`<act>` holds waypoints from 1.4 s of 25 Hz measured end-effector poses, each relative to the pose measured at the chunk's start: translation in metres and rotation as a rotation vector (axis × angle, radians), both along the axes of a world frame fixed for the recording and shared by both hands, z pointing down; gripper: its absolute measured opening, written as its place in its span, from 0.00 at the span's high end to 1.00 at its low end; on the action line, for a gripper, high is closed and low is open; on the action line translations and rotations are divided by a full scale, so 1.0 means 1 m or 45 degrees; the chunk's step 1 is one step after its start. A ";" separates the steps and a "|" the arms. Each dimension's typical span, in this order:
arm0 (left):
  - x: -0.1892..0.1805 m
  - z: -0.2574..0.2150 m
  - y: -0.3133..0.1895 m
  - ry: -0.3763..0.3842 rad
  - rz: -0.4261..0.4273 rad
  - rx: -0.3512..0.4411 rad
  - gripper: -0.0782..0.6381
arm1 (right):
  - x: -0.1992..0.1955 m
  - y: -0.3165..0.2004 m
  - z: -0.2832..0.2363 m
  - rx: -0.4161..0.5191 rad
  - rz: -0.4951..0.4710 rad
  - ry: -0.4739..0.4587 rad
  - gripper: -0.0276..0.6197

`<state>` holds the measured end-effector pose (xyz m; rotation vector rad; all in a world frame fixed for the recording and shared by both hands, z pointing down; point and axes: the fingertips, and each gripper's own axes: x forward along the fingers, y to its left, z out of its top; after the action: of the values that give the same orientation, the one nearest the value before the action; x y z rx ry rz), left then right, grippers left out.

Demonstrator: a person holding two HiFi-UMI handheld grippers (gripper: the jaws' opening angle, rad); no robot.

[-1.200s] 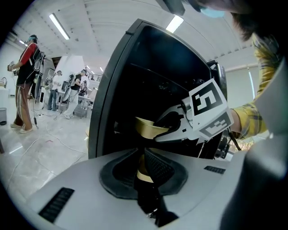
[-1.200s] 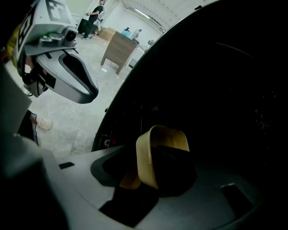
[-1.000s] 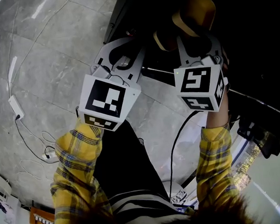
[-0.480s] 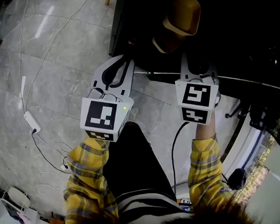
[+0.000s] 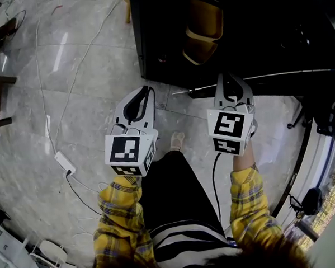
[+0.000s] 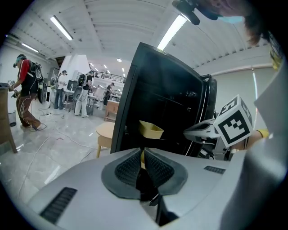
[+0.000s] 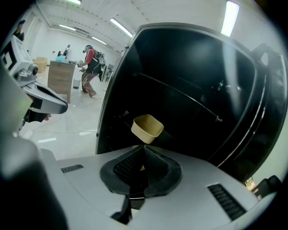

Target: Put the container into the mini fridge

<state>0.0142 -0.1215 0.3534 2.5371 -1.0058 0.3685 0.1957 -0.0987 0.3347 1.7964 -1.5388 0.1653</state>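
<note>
Right gripper is now pulled back from the fridge, jaws closed on nothing, same as the left gripper, with the container left inside, so pretty much done I'd say.

A yellow, open-topped rectangular container sits empty inside the black mini fridge, whose front stands open.

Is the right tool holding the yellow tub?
No, the yellow tub sits inside the black fridge, apart from the right tool, whose jaws are shut with nothing between them.
</note>
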 end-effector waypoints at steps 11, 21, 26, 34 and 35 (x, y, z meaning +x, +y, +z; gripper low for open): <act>-0.021 -0.021 0.016 -0.063 0.067 0.023 0.84 | -0.016 0.048 -0.020 0.121 0.166 -0.160 0.92; -0.037 -0.035 0.032 -0.093 0.112 0.048 0.84 | -0.031 0.095 -0.025 0.181 0.287 -0.310 0.92; -0.042 -0.036 0.041 -0.117 0.136 0.051 0.84 | -0.036 0.114 -0.021 0.182 0.331 -0.367 0.92; -0.044 -0.038 0.048 -0.131 0.159 0.057 0.84 | -0.041 0.135 -0.015 0.179 0.360 -0.422 0.92; -0.044 -0.038 0.048 -0.130 0.162 0.057 0.84 | -0.043 0.137 -0.013 0.178 0.361 -0.430 0.92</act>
<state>-0.0301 -0.0735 0.3153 2.6535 -0.8998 0.5222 0.1525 0.0380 0.3212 2.1799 -1.5428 0.5332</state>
